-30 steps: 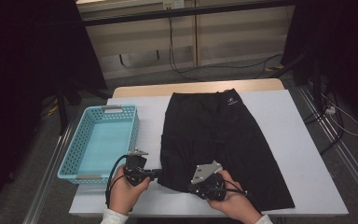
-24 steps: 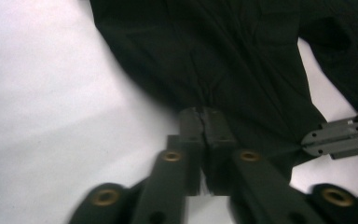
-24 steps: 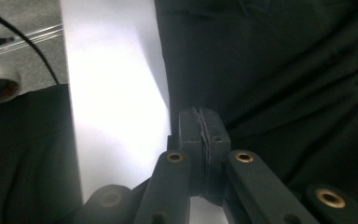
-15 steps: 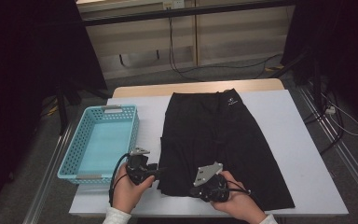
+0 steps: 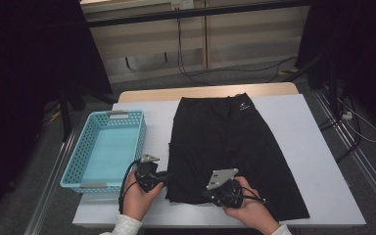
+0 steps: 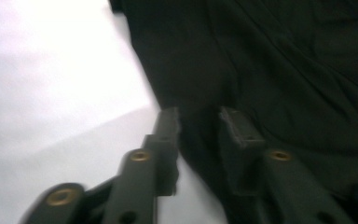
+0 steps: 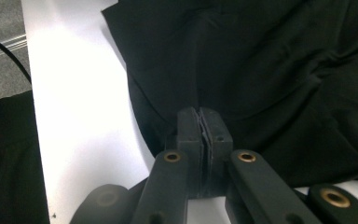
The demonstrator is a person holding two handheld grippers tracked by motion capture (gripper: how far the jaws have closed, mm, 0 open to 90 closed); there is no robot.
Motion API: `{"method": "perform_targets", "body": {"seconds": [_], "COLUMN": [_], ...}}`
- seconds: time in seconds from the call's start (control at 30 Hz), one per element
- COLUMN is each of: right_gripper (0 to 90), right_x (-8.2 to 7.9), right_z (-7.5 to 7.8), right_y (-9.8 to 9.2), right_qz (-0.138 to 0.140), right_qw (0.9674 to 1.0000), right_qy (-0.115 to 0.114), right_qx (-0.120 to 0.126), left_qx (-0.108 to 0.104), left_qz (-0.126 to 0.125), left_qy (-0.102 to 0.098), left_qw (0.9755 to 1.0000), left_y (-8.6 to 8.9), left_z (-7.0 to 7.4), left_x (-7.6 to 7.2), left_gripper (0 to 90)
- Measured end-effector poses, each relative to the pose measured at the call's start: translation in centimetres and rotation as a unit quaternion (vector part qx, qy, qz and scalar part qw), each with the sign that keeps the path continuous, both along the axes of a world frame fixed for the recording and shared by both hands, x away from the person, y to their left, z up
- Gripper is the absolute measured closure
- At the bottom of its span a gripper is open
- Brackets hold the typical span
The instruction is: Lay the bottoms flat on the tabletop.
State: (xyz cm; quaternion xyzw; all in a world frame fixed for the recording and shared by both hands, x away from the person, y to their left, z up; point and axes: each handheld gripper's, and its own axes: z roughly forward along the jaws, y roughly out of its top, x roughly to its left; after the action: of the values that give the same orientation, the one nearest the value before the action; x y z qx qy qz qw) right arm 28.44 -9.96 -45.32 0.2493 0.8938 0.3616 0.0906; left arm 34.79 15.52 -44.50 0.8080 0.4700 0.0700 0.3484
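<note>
A black garment (image 5: 235,142) lies flat on the white table (image 5: 313,147), waistband at the far end. My left gripper (image 5: 169,175) is at its near left corner. In the left gripper view the jaws (image 6: 199,119) stand a little apart with the garment's (image 6: 284,70) edge between them. They have just been closing, and the pads do not press the cloth. My right gripper (image 5: 208,193) is at the near hem. Its jaws (image 7: 199,121) are shut on a fold of the black garment (image 7: 270,60).
A light blue perforated basket (image 5: 73,161) stands on the table's left side, close to my left hand. Bare white table lies right of the garment. Cables run over the floor beyond the table and at its right.
My left hand has shifted slightly at the garment's near left corner. The right hand and its grip on the hem look the same.
</note>
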Motion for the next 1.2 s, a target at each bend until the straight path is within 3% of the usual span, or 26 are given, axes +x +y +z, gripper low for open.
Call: {"method": "perform_targets", "body": {"seconds": [0.1,0.3,0.47,0.53,0.67,0.7,0.8,0.9,1.07,1.13,1.2], "right_gripper": [87.6,87.6,87.3,87.3,88.2,88.2,88.0,87.4,65.5,53.6,50.8], "right_x": [0.0,-0.1,-0.2,-0.2,-0.3,-0.3,-0.4,-0.3,-0.3,-0.3,-0.3], "right_z": [0.0,0.0,0.0,0.1,0.1,0.1,0.2,0.2,0.3,0.3,0.3], "right_y": [0.1,0.0,0.1,0.0,0.0,0.0,0.2,0.3,0.8,1.4,1.8], "right_qz": [0.001,0.005,0.007,0.007,0.019,0.02,0.023,0.023,0.016,0.018,0.017], "right_qw": [1.0,1.0,1.0,1.0,0.9998,0.9998,0.9997,0.9997,0.9998,0.9996,0.9995], "right_qy": [0.001,0.001,0.002,0.004,0.005,0.007,0.005,0.006,-0.01,-0.017,-0.02], "right_qx": [-0.001,0.001,-0.001,-0.002,-0.004,-0.005,-0.008,-0.007,0.009,0.014,0.017], "left_qx": [-0.004,-0.028,-0.028,-0.03,-0.014,-0.015,-0.012,-0.017,-0.031,-0.028,-0.031], "left_qz": [-0.011,-0.018,-0.022,-0.028,-0.015,-0.014,-0.013,-0.013,-0.01,-0.01,-0.007], "left_qy": [0.012,-0.013,-0.009,-0.008,-0.022,-0.017,0.003,0.01,0.028,0.031,0.031], "left_qw": [0.9999,0.9993,0.9993,0.9991,0.9995,0.9996,0.9998,0.9997,0.9991,0.9991,0.999], "left_y": [-0.8,-1.6,-1.7,-1.4,-0.8,-0.6,-0.3,-0.2,-0.5,-0.7,-0.7], "left_z": [0.0,0.7,-0.4,-0.1,0.4,0.4,-0.3,-0.4,-0.6,-0.5,-0.4], "left_x": [0.7,1.3,1.6,1.3,0.6,0.6,0.5,0.5,0.6,0.7,0.8], "left_gripper": [89.0,89.5,80.5,68.8,57.9,56.7,59.1,67.3,87.5,88.4,88.7]}}
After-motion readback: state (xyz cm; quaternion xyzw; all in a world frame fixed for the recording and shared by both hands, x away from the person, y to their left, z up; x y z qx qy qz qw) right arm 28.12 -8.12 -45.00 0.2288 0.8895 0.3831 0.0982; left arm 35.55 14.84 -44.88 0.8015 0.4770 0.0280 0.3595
